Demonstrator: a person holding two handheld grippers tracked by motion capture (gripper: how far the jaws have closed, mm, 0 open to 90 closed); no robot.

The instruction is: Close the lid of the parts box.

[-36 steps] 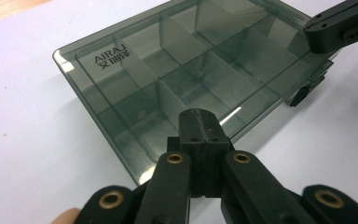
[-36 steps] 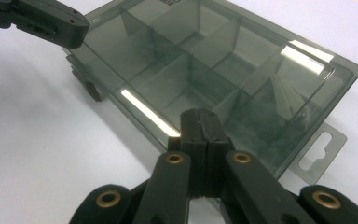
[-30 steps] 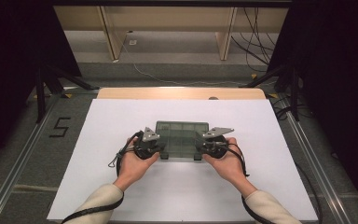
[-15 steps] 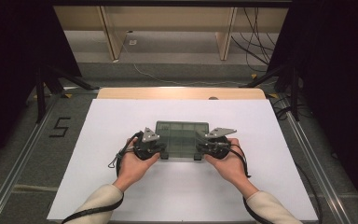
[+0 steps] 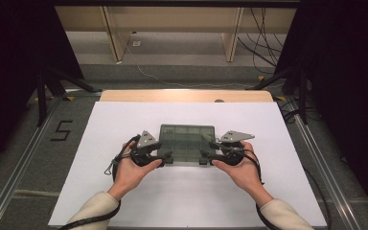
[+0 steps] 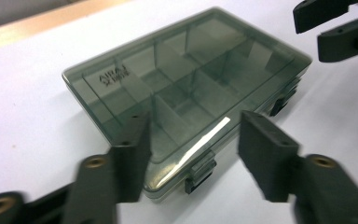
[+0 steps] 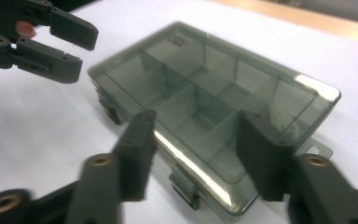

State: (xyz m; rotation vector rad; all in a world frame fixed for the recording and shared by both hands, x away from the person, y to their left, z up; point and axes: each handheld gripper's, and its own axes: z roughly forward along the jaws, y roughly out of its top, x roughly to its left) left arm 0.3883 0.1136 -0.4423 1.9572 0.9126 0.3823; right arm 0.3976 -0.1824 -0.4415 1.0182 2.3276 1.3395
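A smoky clear compartment box (image 5: 187, 141) lies flat on the white table (image 5: 100, 191) with its lid down. My left gripper (image 5: 165, 157) is at its near left corner and my right gripper (image 5: 205, 157) at its near right corner. In the left gripper view the box (image 6: 186, 79) lies ahead, and the left gripper (image 6: 196, 126) straddles a front latch (image 6: 200, 175). Its jaws have just been opening and the pads are off the box. In the right gripper view the right gripper (image 7: 198, 123) has likewise just been opening over the box (image 7: 214, 93), above another latch (image 7: 184, 184).
Each gripper view shows the other gripper farther off: the right gripper (image 6: 326, 23) and the left gripper (image 7: 60, 42). A wooden strip (image 5: 187, 96) borders the table's far edge. Metal rails (image 5: 316, 158) run along both sides, and cables (image 5: 263, 33) lie on the floor beyond.
Both pairs of jaws look spread wider at the box's near edge than before. The hands and the box have kept their places.
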